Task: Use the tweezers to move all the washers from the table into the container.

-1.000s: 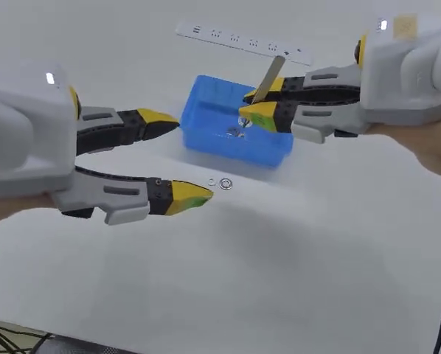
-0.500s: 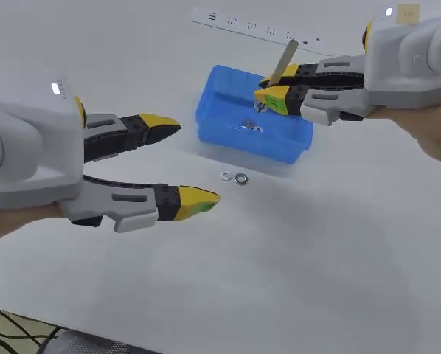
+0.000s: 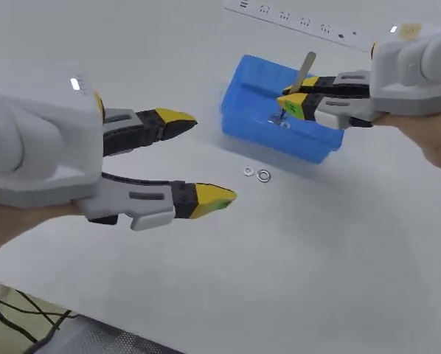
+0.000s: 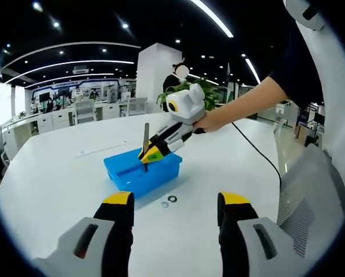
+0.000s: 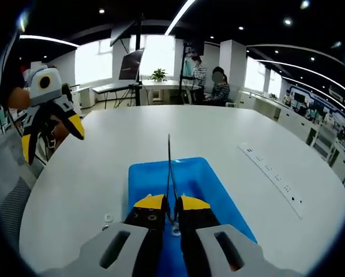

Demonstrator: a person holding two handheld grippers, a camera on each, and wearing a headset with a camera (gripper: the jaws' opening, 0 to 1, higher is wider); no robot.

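Note:
A blue container stands on the white table, with a few small washers inside it. My right gripper hangs over the container, shut on metal tweezers whose tips point down into it. Two washers lie on the table just in front of the container. My left gripper is open and holds nothing, nearer me and left of those washers. In the left gripper view the container, the table washers and the right gripper lie ahead of the left gripper. In the right gripper view the right gripper holds the tweezers over the container.
A white power strip lies on the table beyond the container. A black cable runs below the near table edge. Bare table stretches right of and in front of the loose washers. People and desks are far behind the table.
The head view has shifted, so everything sits further right in it. The right gripper stays over the container with the tweezers. The left gripper stays open.

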